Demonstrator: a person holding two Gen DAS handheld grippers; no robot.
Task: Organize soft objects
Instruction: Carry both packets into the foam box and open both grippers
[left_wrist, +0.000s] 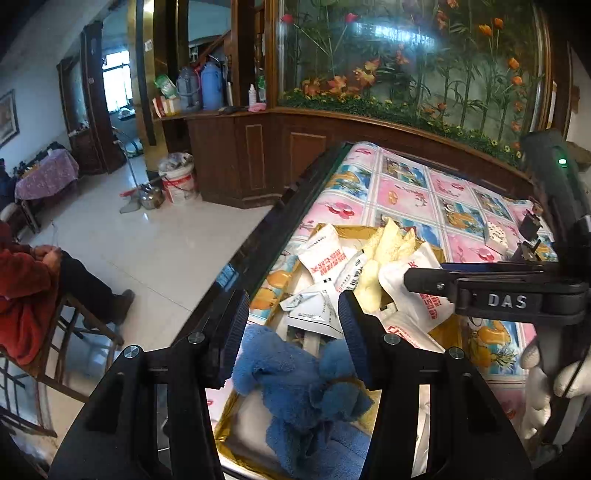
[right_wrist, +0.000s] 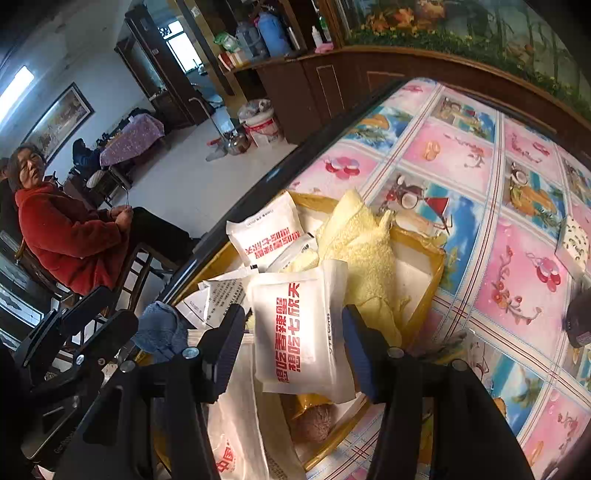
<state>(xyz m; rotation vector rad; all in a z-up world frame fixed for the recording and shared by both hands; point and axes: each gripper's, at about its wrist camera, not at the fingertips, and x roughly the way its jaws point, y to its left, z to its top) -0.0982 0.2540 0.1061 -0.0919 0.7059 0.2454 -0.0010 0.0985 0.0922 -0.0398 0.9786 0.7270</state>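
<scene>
Spread with a glossy pink-and-blue fruit-patterned tablecloth (right_wrist: 480, 155), the table is carrying a shallow gold-walled cardboard tray (right_wrist: 437, 258) holding one blue terry towel (left_wrist: 306, 387), one yellow terry towel (right_wrist: 364, 258) and at least three white red-lettered packets (right_wrist: 303, 325). Both tools are hovering unclenched: the left gripper (left_wrist: 293, 317) straddling blue, the right gripper (right_wrist: 293, 347) straddling a packet. Sorting is seemingly midway; next comes closing.

black grippers (left_wrist: 291, 314) with ribbed blue pads, silver screws, "das" lettering; white glove (left_wrist: 554, 384).
</scene>
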